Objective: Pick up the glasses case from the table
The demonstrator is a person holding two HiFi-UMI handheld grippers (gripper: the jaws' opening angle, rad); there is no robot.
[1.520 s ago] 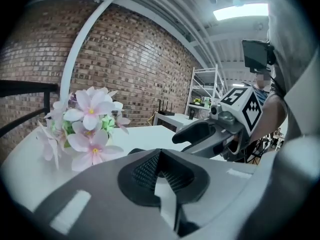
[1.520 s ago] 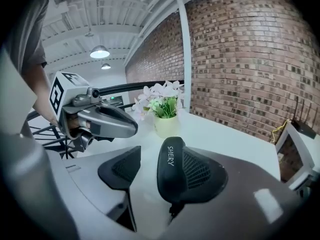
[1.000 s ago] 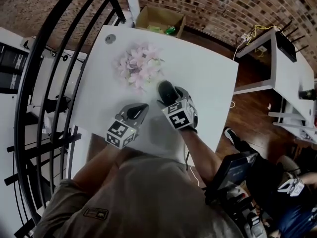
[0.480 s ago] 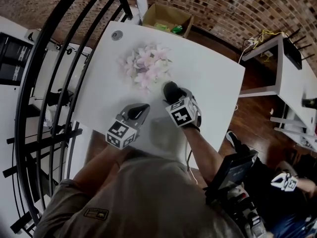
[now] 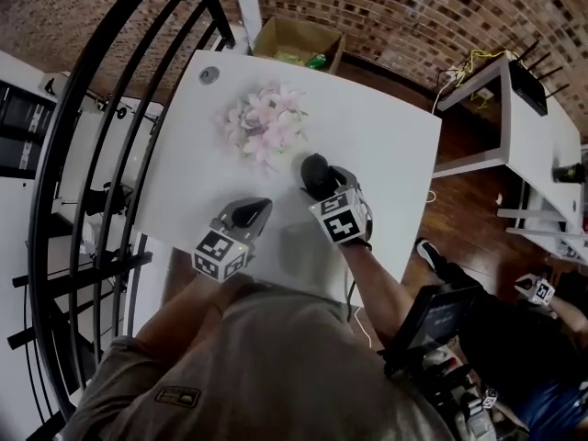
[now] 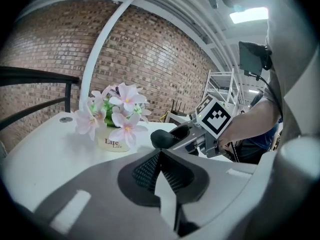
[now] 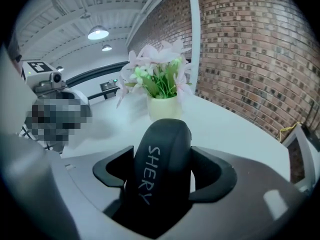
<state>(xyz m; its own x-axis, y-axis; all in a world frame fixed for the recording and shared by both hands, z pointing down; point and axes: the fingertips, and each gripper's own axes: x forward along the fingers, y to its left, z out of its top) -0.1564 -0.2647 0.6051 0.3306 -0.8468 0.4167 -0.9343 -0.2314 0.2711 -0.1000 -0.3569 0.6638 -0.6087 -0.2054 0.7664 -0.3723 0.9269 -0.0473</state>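
Two grippers are sitting over the near half of the white table (image 5: 386, 145). The left gripper (image 6: 159, 156) is hovering at 7 o'clock from the table's middle. Its jaws are pressed together on nothing and pointing toward 1 o'clock.

The right gripper (image 7: 162, 156) is working at 5 o'clock from the middle, tilted steeply down. Its jaws are standing wide and pinching the glasses case (image 7: 161, 149), with a dark pad lying against each flank. The black case is lying lengthwise between the jaws, and its rounded end is poking out toward 11 o'clock. From here I cannot tell whether its underside is resting on the table or just clear of it.

I am judging that the grasp is made and the lift is the step in hand. The next move is calling for a firm squeeze and a straight rise, since the smooth, rounded shell could slide forward out of the pads.

Farther out, at 11 o'clock from the case, the pot of pink flowers (image 5: 262, 125) is standing near, so I am avoiding any swing that way. Beyond the far edge, at 12 o'clock, a cardboard box (image 5: 296, 37) is sitting on the floor.
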